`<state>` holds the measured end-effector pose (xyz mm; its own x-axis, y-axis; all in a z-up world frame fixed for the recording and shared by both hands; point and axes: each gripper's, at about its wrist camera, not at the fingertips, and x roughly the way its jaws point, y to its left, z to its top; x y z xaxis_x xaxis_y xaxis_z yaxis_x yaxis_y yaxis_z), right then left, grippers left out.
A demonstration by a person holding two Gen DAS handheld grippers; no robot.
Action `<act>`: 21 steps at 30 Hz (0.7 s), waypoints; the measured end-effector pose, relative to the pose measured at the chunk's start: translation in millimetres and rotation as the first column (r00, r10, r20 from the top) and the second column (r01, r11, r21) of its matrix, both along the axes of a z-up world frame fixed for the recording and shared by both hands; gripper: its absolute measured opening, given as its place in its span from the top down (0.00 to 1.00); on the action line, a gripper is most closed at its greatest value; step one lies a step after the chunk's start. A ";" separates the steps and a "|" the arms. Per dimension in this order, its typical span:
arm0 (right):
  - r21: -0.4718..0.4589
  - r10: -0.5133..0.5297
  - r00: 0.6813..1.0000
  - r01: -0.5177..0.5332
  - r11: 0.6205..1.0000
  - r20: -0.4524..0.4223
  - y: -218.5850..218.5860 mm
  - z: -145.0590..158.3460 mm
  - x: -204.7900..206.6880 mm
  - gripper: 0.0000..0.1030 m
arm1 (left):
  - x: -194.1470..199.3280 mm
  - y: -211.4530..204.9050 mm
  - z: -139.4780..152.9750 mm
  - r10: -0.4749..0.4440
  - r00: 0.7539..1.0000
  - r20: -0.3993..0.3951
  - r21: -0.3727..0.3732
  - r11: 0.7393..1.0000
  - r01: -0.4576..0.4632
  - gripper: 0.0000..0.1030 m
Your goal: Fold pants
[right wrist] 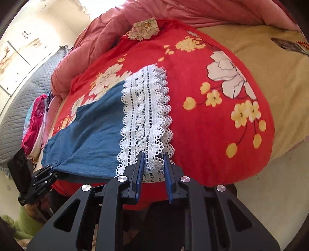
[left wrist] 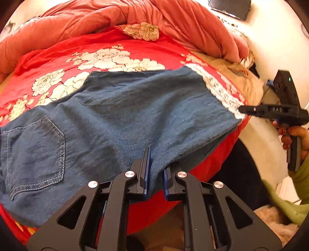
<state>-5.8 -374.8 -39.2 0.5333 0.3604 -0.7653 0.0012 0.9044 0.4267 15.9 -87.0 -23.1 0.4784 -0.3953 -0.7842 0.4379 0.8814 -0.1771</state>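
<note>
Blue denim pants [left wrist: 119, 115] lie flat on a red floral blanket [left wrist: 108, 46], back pocket [left wrist: 36, 152] at the left, white lace hem [left wrist: 220, 90] at the right. My left gripper [left wrist: 156, 166] is at the near edge of the leg, with a ridge of denim between its narrowly parted fingers. My right gripper [right wrist: 153, 162] is at the lace hem [right wrist: 146, 114], fingers parted, lace lying between them. The right gripper also shows in the left wrist view [left wrist: 241, 110], tips at the lace. The left gripper shows in the right wrist view [right wrist: 49, 170] at the denim edge [right wrist: 92, 139].
A bunched pink quilt [left wrist: 115, 17] lies along the back of the bed. A beige sheet [right wrist: 270, 77] lies right of the blanket. A grey quilted cover [right wrist: 21, 108] and bright clothes [right wrist: 34, 123] lie at the left. The bed's near edge drops off below both grippers.
</note>
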 end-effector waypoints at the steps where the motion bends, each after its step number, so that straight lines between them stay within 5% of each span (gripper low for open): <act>1: -0.025 0.000 1.000 0.000 1.000 -0.003 1.6 -1.6 0.1 0.80 | 0.2 -0.5 -3.1 0.000 1.000 -0.006 0.005 1.000 0.000 0.94; 7: -0.091 -0.010 1.000 0.010 0.996 0.000 1.8 3.9 -2.6 0.63 | 1.8 0.8 -12.1 0.005 1.000 -0.026 -0.005 1.000 -0.005 0.94; 12: -0.149 -0.002 0.995 0.017 0.989 0.099 11.7 26.8 -5.2 0.59 | 0.6 0.7 -10.2 0.001 1.000 -0.026 -0.005 1.000 -0.001 0.92; 16: -0.153 0.123 0.986 -0.105 0.983 0.115 48.0 25.8 4.8 0.58 | -6.3 7.9 0.0 0.015 1.000 -0.020 -0.018 1.000 -0.016 0.71; 21: -0.176 0.186 0.982 -0.176 0.968 0.041 72.8 1.2 24.5 0.50 | -19.4 42.9 24.5 0.106 0.994 0.037 -0.017 0.994 -0.106 0.58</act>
